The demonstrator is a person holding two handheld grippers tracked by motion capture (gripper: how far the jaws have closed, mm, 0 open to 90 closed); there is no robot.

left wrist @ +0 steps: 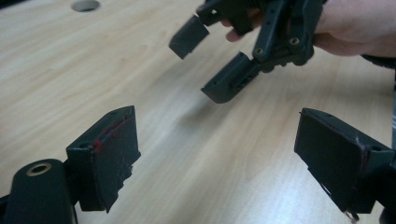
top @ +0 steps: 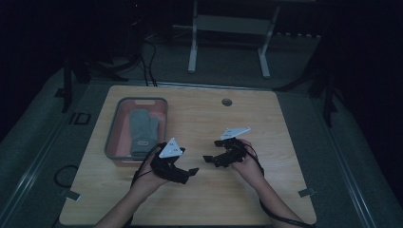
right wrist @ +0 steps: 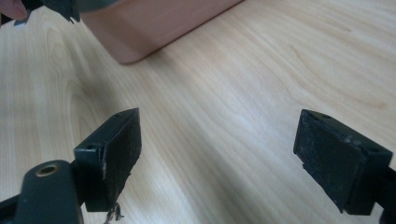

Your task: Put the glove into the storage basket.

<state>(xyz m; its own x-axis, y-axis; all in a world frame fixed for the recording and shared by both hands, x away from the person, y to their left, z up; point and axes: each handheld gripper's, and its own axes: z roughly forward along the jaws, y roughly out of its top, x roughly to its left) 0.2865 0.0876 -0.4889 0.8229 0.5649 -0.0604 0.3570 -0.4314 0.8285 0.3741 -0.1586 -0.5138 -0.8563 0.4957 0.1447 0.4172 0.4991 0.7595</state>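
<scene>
We start with the grey mitten (top: 141,130), lying flat inside the pink tray (top: 112,133) at the left side of the wooden surface (top: 266,123), thumb toward the right wall. Nothing touches it. Just beside the tray's near right corner we have the left gripper (top: 192,171), held low over the surface and pointing toward the middle, jaws spread wide with bare wood between them. Facing it from the right, a short gap away, comes the right gripper (top: 207,158), its jaws also parted and holding nothing. From the left gripper view we see that right gripper (left wrist: 205,63) head-on above the wood, fingers wrapped around its body. The right gripper view catches the tray's corner (right wrist: 140,32) ahead. A round hole (top: 226,102) sits in the far part of the surface.
</scene>
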